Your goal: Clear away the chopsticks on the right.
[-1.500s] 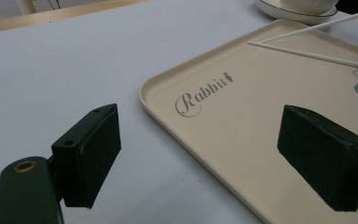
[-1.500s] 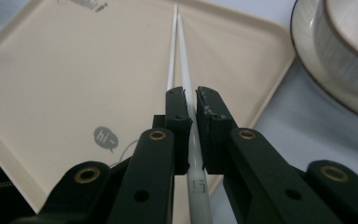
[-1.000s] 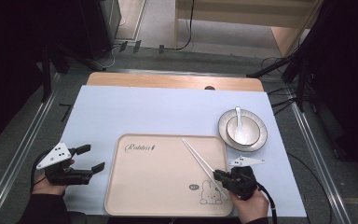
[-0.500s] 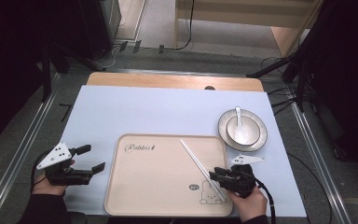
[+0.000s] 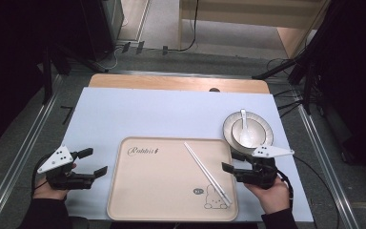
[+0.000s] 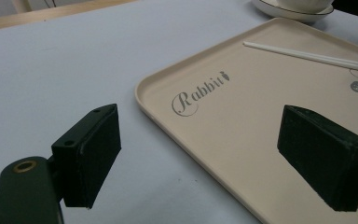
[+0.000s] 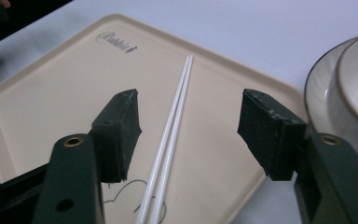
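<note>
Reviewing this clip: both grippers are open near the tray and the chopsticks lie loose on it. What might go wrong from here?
1. The chopsticks are thin and lie flat on the tray; the open right gripper may pinch just one, or push them apart.
2. The bowl with its spoon sits just off the tray beside that gripper, so a swing could knock it.
3. The left gripper straddles the tray's rim and might nudge the tray.

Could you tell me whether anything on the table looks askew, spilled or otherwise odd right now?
Nothing is spilled or broken. The one thing askew is the pair of white chopsticks, lying diagonally across the beige tray rather than square to its edges. The bowl sits beside the tray with its spoon inside.
</note>
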The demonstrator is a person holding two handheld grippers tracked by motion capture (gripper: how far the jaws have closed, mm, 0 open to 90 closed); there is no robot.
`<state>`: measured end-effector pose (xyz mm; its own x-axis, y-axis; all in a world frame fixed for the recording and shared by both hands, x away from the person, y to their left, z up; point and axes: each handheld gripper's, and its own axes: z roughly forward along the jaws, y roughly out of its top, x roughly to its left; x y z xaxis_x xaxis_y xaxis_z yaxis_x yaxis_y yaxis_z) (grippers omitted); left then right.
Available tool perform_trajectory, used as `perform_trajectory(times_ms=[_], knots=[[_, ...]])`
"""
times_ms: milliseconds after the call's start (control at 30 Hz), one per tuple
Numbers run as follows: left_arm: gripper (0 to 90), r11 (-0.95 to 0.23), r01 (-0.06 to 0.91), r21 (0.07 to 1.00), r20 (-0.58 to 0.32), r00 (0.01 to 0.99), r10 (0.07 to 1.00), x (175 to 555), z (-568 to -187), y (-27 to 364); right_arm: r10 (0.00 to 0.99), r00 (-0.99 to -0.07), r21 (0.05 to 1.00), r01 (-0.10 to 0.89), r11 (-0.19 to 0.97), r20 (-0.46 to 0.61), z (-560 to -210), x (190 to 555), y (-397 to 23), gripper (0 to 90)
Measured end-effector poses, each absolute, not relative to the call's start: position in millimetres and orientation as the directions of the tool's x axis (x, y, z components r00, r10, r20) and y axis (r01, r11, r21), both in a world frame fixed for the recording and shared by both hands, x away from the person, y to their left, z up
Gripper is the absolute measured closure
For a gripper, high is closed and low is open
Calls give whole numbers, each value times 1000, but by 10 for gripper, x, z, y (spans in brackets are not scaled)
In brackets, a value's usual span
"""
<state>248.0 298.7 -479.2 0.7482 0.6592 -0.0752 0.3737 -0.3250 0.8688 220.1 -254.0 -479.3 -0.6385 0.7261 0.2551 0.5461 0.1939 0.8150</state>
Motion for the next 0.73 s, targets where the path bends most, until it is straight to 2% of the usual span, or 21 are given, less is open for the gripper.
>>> perform_trajectory(times_ms=[300, 400, 567, 733], knots=[[136, -327, 374, 868, -76, 751, 656, 2479, -4796, 2984, 699, -684, 851, 479, 214, 209, -4753, 2297, -2922, 298], [136, -326, 373, 869, -77, 751, 656, 2479, -4795, 2983, 731, -656, 868, 459, 188, 189, -4756, 2311, -3060, 285], [136, -326, 373, 869, -77, 752, 655, 2477, -4794, 2981, 748, -628, 875, 464, 138, 215, -4746, 2301, -3221, 278], [136, -324, 375, 869, -79, 751, 656, 2476, -4792, 2983, 751, -629, 877, 457, 147, 201, -4741, 2294, -3221, 275]])
